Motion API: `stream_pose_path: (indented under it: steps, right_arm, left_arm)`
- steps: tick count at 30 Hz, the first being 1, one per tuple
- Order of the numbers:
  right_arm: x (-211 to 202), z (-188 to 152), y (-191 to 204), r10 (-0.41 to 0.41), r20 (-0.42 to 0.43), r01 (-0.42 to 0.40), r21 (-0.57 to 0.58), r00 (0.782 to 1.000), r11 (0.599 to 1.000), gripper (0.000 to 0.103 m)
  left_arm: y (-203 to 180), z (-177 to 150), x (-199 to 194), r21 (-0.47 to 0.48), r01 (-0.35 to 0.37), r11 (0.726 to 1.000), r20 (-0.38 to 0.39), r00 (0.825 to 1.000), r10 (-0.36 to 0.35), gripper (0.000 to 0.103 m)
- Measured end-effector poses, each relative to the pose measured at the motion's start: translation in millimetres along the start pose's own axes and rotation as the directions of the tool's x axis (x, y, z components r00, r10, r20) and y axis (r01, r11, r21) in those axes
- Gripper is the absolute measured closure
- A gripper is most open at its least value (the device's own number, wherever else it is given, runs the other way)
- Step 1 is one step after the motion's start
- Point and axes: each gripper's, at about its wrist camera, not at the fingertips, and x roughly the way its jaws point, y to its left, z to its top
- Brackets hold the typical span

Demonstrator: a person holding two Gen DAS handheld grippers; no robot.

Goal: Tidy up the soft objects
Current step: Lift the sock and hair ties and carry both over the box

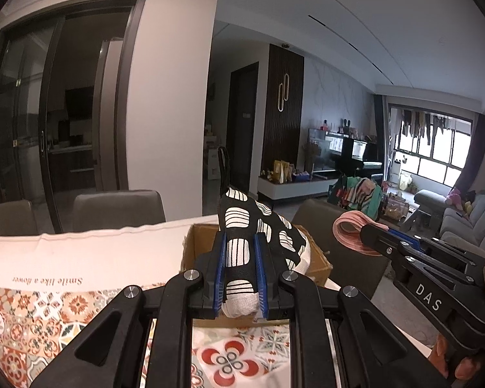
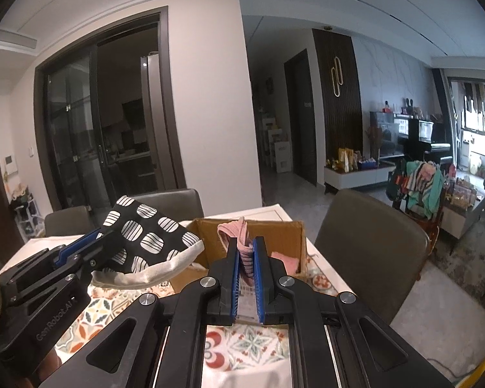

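Left wrist view: left gripper (image 1: 239, 252) clamped on black-and-white patterned oven mitt (image 1: 258, 226), held up over cardboard box (image 1: 203, 245). Soft, light, floppy; best pinched mid-body, as here. Right gripper (image 1: 365, 232) alongside, pinching pink cloth (image 1: 349, 229).

Right wrist view: right gripper (image 2: 245, 258) closed on the ribbed pink cloth (image 2: 242, 245), limp and light, above the box (image 2: 274, 236). Inside the box, another pink piece (image 2: 287, 262) at the right wall; rest hidden. Mitt (image 2: 152, 239) drooping from left gripper (image 2: 103, 242) over patterned tablecloth (image 2: 252, 342).
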Motion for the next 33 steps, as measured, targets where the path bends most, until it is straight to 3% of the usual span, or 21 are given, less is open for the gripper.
stream_pose_path:
  steps: [18,33]
  right_arm:
    - [37,19,-1,-0.017,0.049,0.018,-0.037,0.999,0.999,0.093]
    - [87,23,-4,-0.034,0.015,0.035,-0.043,0.999,0.998,0.093]
  left_arm:
    - [3,16,46,0.039,-0.023,0.999,0.041,0.999,0.021,0.085]
    - [0,10,102,0.054,-0.015,0.998,-0.017,1.000,0.016,0.085]
